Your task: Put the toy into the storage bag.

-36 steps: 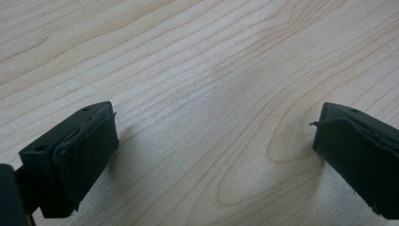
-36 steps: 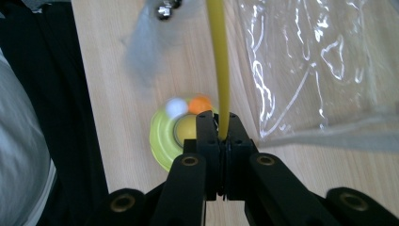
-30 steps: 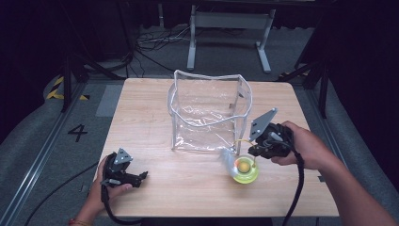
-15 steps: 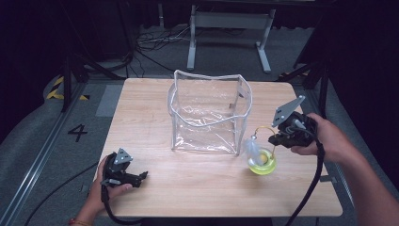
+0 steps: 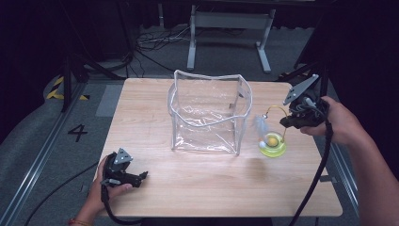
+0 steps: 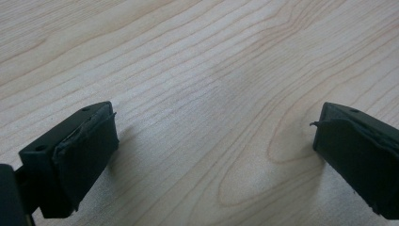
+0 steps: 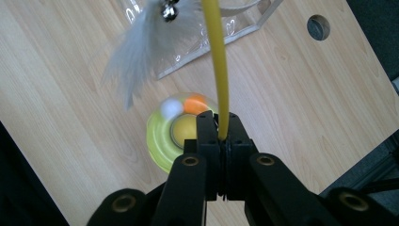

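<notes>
A cat toy with a yellow-green round base [image 5: 273, 143] [image 7: 162, 141], a yellow wire arc [image 5: 275, 109] [image 7: 217, 70] and a white feather [image 5: 260, 125] [image 7: 141, 52] is to the right of a clear plastic bag [image 5: 207, 113]. My right gripper [image 5: 285, 123] [image 7: 219, 125] is shut on the yellow wire just above the base. The base seems to hang slightly above the table. My left gripper [image 5: 141, 175] [image 6: 211, 146] rests open on the wood near the front left corner, with nothing between its jaws.
The bag stands upright and open-topped at the table's [image 5: 141, 103] middle back. A round hole [image 7: 318, 27] pierces the tabletop near the right edge. Bare wood lies between the two grippers. A metal stand [image 5: 226, 28] and cables are on the floor behind.
My right gripper has carried the toy to the right and a little up, away from the bag's front corner. The left gripper has stayed put.
</notes>
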